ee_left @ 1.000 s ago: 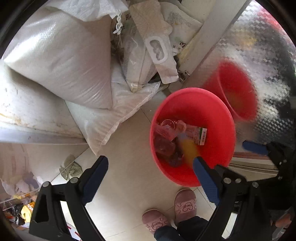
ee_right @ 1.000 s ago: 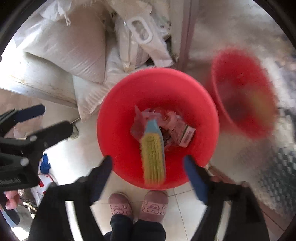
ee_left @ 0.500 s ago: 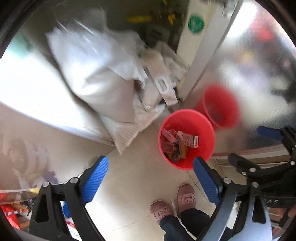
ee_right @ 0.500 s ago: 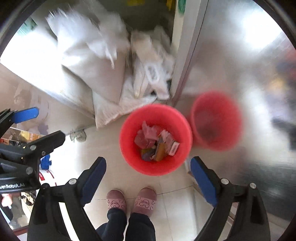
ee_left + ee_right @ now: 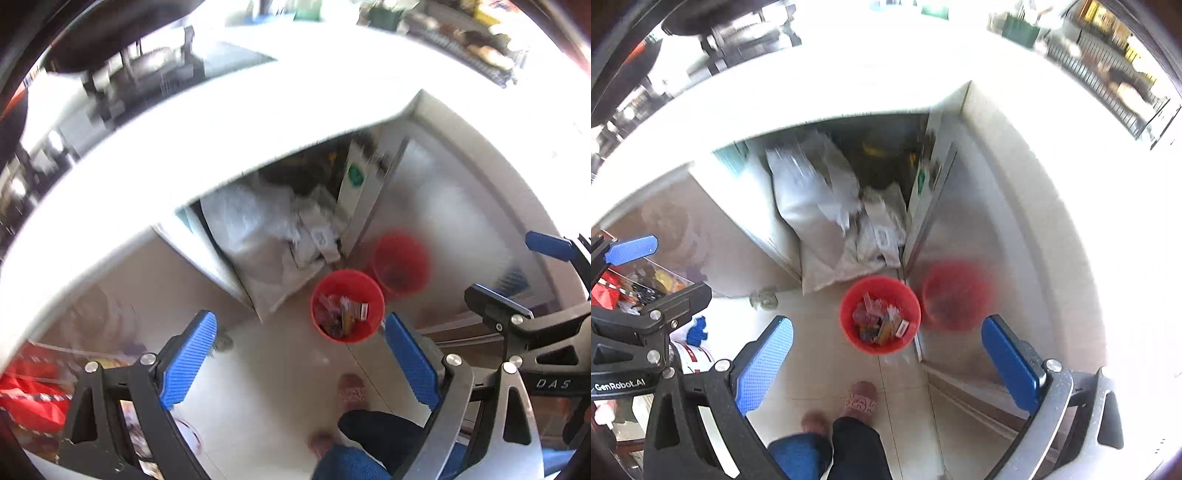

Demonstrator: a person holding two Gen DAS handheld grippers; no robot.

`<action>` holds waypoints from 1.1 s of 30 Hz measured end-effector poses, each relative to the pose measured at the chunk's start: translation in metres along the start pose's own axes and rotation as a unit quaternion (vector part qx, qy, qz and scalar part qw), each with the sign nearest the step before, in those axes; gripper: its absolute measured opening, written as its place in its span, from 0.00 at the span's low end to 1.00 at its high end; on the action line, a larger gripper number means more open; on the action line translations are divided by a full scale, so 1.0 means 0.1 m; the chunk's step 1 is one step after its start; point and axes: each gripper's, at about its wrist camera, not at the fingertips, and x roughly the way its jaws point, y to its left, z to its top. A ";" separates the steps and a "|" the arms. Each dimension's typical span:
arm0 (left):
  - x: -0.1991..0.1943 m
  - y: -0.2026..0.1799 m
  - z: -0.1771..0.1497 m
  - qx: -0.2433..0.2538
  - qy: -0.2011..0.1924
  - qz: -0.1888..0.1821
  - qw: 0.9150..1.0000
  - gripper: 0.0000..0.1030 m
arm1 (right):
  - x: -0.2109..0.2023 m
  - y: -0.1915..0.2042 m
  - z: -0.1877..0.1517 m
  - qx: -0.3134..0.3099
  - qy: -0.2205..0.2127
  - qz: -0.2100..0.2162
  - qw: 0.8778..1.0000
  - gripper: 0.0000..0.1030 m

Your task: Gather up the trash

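We hold both tools wide apart and empty, left tool (image 5: pixel 295 354) and right tool (image 5: pixel 886 358), high above the red bin (image 5: pixel 347 305) at frame centre, wrappers (image 5: pixel 881 323) already inside; floor around looks largely cleared

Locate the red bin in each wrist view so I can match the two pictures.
Left wrist: red bin sits right of centre, on the floor above the pink slipper.
Right wrist: red bin sits near centre, just above the slipper.
Shared landmark: white sacks piled behind it in both.
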 end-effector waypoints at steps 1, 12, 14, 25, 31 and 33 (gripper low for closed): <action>-0.15 -0.01 0.02 0.005 -0.011 -0.001 1.000 0.89 | -0.13 0.00 0.00 0.002 -0.012 -0.002 1.000 0.99; -1.56 -0.13 -0.04 0.009 -0.115 -0.014 0.993 0.89 | -1.54 0.05 -0.15 0.066 -0.159 -0.053 0.984 0.99; -1.81 -0.14 -0.09 0.009 -0.137 -0.020 0.990 0.89 | -1.81 0.09 -0.20 0.075 -0.190 -0.076 0.976 0.99; -3.17 -0.27 -0.60 0.033 -0.259 -0.010 0.965 0.89 | -2.87 0.29 -0.65 0.097 -0.280 -0.115 0.948 0.99; -3.49 -0.29 -0.76 0.014 -0.281 -0.013 0.959 0.89 | -3.05 0.36 -0.83 0.099 -0.285 -0.115 0.946 0.99; -3.54 -0.31 -0.82 0.012 -0.285 -0.016 0.958 0.89 | -3.08 0.37 -0.88 0.099 -0.287 -0.115 0.946 0.99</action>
